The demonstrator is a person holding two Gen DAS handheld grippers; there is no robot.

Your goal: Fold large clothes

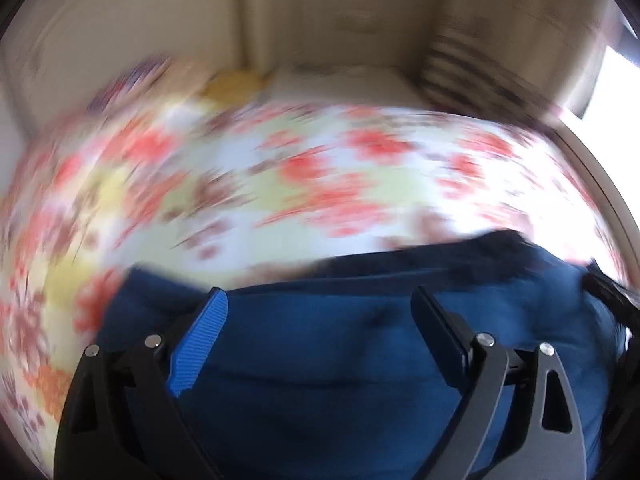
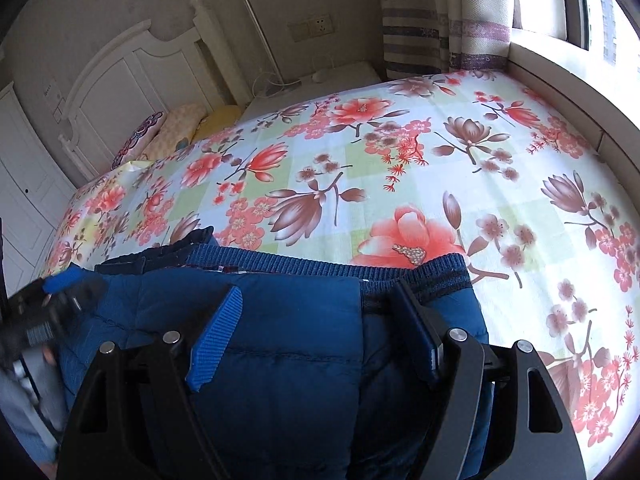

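A dark blue quilted jacket lies folded on the near part of a floral bedsheet, its ribbed knit band along the far edge. My right gripper hovers over the jacket's middle, open, with a fold edge running between its fingers and the blue pad bare. The left wrist view is badly blurred. In it my left gripper stands wide open above the jacket, nothing pinched. The right wrist view also catches the left gripper at the jacket's left end, blurred.
Pillows lie against a white headboard at the far left. Behind the bed stand a white nightstand and striped curtains. A window ledge runs along the right. A person's grey sleeve shows at lower left.
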